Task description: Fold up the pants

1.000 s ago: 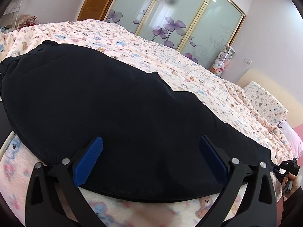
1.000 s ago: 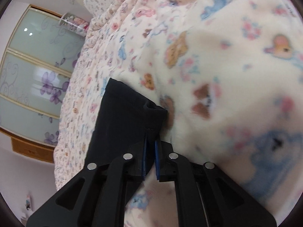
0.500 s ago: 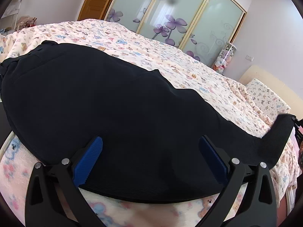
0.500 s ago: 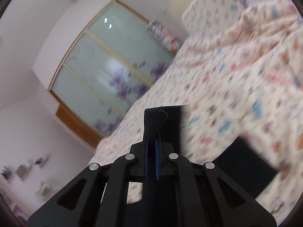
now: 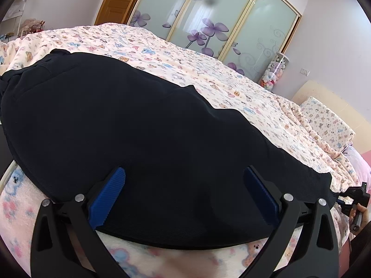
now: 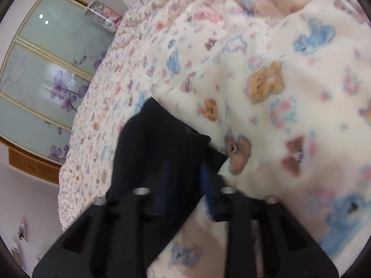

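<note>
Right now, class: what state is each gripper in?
Left gripper: open, over the black pants.
Right gripper: partly open, hem between fingers; grip unclear.

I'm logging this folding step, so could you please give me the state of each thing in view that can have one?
Pants: spread flat on the bed, not yet folded.
Left hand-held gripper: open, over the pants' near edge, holding nothing.
Right hand-held gripper: at the leg cuff; motion blur hides whether it grips.
Blanket: laid over the bed, rumpled.
Wardrobe doors: closed.
</note>
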The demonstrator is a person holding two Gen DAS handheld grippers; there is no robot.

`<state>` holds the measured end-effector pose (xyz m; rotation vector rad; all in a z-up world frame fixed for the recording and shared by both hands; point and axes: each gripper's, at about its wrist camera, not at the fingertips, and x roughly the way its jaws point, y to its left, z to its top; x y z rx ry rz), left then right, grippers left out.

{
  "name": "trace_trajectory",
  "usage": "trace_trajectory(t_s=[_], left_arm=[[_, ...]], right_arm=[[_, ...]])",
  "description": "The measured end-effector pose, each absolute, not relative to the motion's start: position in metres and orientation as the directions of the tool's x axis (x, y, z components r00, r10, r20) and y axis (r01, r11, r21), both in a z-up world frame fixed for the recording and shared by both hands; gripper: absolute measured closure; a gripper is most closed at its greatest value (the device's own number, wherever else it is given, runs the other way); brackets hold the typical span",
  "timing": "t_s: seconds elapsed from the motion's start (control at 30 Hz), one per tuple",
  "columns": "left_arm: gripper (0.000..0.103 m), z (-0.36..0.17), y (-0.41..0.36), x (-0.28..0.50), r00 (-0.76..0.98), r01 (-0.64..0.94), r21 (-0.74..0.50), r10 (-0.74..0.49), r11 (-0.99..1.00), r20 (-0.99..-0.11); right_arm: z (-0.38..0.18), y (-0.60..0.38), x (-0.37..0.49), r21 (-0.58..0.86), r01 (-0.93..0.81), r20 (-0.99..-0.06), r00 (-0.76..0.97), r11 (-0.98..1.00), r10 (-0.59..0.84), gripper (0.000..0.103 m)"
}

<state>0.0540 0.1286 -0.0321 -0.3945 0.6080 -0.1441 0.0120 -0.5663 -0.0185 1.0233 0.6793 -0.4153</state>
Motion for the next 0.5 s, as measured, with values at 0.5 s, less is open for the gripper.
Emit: trace_trajectory(t_s=[0.5], left_arm=[[0.002,-0.032,0.128,0.054,0.814,0.016,-0.4,-0.245,0.916,-0.527]], right_arm=[[-0.04,-0.569,0.011,0.665,0.595,-0.667,0.745,0.451,-0.001,0.052]])
